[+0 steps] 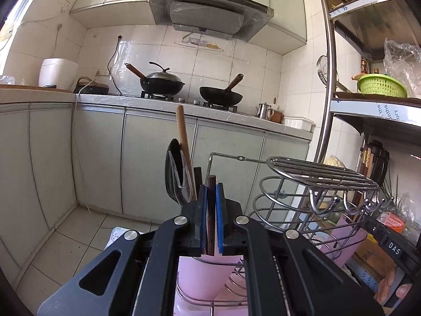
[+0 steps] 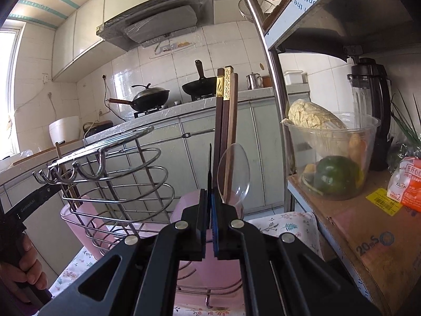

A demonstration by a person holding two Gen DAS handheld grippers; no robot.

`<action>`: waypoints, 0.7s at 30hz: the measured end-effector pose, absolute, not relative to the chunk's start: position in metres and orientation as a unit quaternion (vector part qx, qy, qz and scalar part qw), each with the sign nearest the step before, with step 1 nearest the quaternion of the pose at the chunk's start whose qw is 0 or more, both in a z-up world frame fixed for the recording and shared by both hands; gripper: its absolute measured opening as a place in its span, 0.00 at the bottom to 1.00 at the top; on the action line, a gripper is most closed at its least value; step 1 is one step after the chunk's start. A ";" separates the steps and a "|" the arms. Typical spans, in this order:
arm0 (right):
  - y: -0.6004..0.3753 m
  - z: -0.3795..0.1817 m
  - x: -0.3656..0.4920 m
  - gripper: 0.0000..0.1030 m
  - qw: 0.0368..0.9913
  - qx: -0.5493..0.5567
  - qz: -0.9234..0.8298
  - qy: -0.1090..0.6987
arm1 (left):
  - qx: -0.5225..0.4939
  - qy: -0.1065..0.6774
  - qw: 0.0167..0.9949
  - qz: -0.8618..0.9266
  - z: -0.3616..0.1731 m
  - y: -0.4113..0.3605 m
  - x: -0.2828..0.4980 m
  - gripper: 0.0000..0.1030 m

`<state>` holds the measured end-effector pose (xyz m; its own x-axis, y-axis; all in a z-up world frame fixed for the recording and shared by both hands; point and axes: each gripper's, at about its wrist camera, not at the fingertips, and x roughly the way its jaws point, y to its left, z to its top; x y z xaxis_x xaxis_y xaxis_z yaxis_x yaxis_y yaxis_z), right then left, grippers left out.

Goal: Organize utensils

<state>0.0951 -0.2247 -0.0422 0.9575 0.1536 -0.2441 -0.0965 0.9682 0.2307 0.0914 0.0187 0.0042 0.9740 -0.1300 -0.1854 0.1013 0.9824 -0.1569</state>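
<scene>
Over the pink cup (image 1: 202,276), left claw (image 1: 211,210) pinches a chopstick (image 1: 210,192).

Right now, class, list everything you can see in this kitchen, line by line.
Woks: two, black, on the stove
Rack: one, steel, in front
Cups: two, pink, in the rack
Chopsticks: several, brown with gold bands, in a cup
Spoon: one, clear, beside the chopsticks
Bowl: one, clear, on the shelf
Basket: one, green, upper shelf
Left gripper: black, shut on a dark chopstick
Right gripper: black, shut on a black utensil
</scene>
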 end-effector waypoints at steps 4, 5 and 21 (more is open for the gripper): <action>-0.223 -0.039 0.093 0.15 0.983 0.105 0.066 0.137 | -0.072 0.110 0.989 -0.067 0.008 0.016 0.089 0.06; -0.223 -0.038 0.091 0.27 0.982 0.106 0.070 0.136 | -0.069 0.112 0.989 -0.067 0.010 0.015 0.087 0.07; -0.230 -0.035 0.052 0.38 0.975 0.122 0.063 0.174 | -0.064 0.133 0.985 -0.085 0.030 0.011 0.050 0.44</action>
